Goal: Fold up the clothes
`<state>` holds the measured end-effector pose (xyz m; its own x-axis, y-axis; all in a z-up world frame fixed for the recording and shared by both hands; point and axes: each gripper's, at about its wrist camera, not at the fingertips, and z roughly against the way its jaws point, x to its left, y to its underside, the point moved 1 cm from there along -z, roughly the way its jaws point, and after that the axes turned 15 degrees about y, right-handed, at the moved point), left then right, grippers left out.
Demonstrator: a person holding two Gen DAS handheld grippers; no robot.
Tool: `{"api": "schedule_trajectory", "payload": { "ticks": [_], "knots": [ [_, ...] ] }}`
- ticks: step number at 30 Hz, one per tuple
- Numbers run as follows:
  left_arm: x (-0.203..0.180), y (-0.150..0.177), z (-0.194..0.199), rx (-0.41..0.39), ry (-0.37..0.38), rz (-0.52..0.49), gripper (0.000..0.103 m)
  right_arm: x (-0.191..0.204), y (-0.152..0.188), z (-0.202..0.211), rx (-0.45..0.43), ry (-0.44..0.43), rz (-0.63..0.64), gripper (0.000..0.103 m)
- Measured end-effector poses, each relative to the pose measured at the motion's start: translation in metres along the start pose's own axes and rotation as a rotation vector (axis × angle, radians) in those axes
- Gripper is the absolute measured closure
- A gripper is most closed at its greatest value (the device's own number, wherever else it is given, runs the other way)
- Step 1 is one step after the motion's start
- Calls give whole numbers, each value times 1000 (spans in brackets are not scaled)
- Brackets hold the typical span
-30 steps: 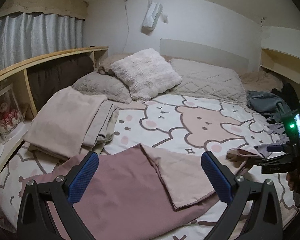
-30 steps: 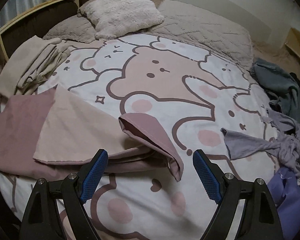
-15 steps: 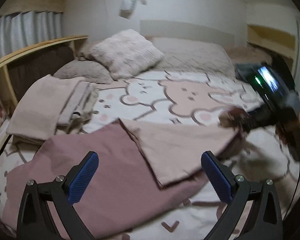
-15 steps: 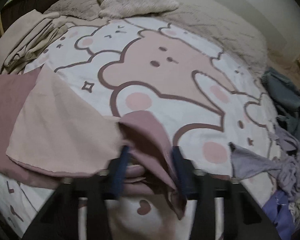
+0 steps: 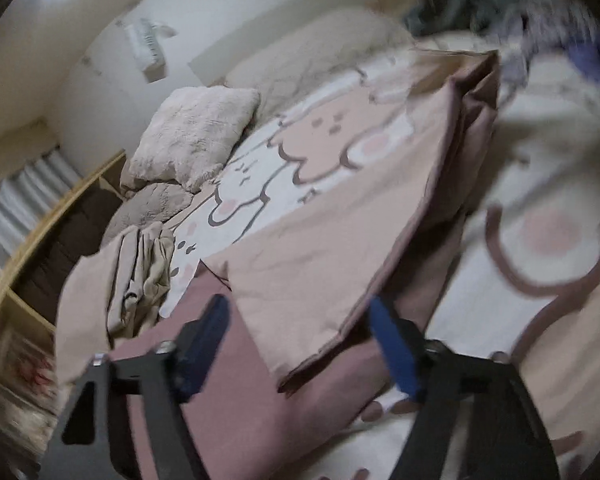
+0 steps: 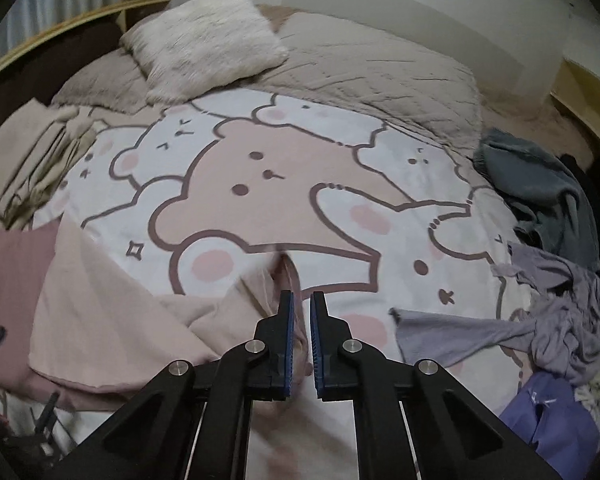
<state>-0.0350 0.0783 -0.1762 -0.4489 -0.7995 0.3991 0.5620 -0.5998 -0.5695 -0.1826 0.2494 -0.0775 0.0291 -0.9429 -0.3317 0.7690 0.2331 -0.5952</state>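
Note:
A pink cloth (image 5: 332, 248) with a darker mauve side (image 5: 228, 392) lies on the bear-print bedspread (image 6: 268, 184). My right gripper (image 6: 302, 300) is shut on a corner of the pink cloth (image 6: 112, 312) and holds that corner lifted off the bed. In the left wrist view the cloth stretches up to the raised corner (image 5: 480, 68). My left gripper (image 5: 300, 320) is open, tilted, just above the near edge of the cloth, its blue pads on either side of the fold. The left view is blurred.
A stack of folded beige cloths (image 5: 132, 280) lies at the left by the wooden shelf (image 5: 28, 248). Pillows (image 6: 208, 44) are at the head of the bed. Grey (image 6: 540, 184) and lilac clothes (image 6: 548, 320) are piled at the right.
My right gripper closed on the cloth's corner and lifted it. My left gripper dropped toward the cloth's near edge and tilted; its view swung sharply.

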Motion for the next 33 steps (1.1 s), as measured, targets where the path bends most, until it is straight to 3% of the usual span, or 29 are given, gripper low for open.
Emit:
{"api": "schedule_trajectory", "payload": {
  "ticks": [8,12,16,19,20,21,22,25,29,33],
  "knots": [
    [-25,13,-8,46,-60,-224,37,-21,13,-9,42,-25,-38,95],
    [-24,21,-10,72,-110,-281,36,-30,20,-9,62,-47,-45,95],
    [-16,26,-19,106,-219,-375,36,-33,24,-7,73,-69,-46,95],
    [-11,27,-25,110,-232,-424,36,-30,26,-5,73,-74,-37,95],
    [-9,26,-27,110,-230,-436,37,-28,26,-4,71,-72,-32,95],
    [-8,24,-28,110,-220,-441,46,-26,26,-3,67,-70,-20,95],
    [-6,22,-29,110,-208,-445,62,-24,27,-2,62,-68,-9,95],
    [12,10,-30,123,-140,-381,89,-18,34,-2,39,-34,57,95],
    [54,-13,-30,135,-42,-218,97,-14,49,-8,30,33,142,95],
    [108,-33,-25,103,-36,-57,98,-18,65,-25,85,98,174,94]
  ]
}}
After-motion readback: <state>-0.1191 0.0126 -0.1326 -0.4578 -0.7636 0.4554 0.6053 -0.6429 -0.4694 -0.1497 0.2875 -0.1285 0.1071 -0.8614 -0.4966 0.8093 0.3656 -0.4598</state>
